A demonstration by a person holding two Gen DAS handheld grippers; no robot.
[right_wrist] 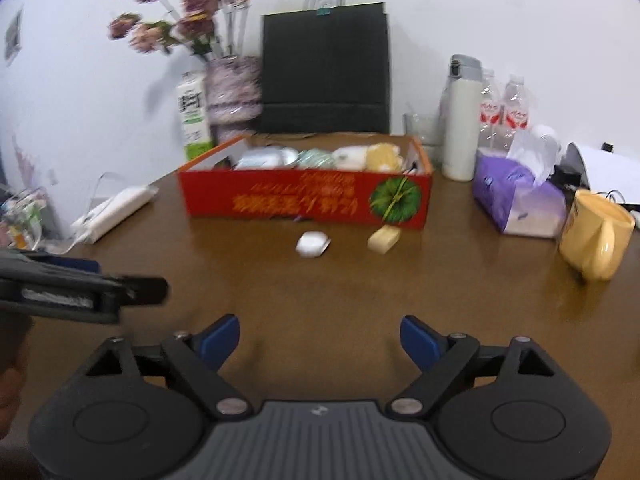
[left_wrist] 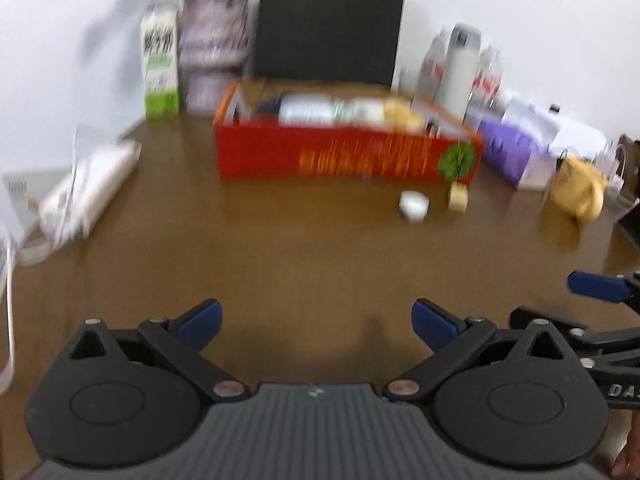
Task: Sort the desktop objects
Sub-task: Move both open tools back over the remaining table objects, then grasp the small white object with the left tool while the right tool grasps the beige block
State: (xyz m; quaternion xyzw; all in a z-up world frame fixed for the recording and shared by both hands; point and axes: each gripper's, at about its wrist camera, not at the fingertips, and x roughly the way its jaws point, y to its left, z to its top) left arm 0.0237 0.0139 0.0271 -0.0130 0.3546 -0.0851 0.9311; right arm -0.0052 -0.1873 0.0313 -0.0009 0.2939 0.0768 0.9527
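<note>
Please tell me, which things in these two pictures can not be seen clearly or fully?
- Print on the red box: blurred in both views, unreadable.
- Items inside the box: its front wall hides their lower parts; their kind is unclear.
- Small white object and pale block: too small and soft to identify.
- Left gripper in the right wrist view: cut off by the left edge.
- Right gripper in the left wrist view: cut off by the right edge.

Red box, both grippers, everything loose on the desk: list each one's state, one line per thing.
Red box: open-topped, holding several items.
White case: closed, on desk before the box.
Yellow block: on desk, outside the box.
Yellow mug: tilted.
Thermos: upright, capped.
Left gripper: jaws open, empty.
Right gripper: jaws open, empty.
</note>
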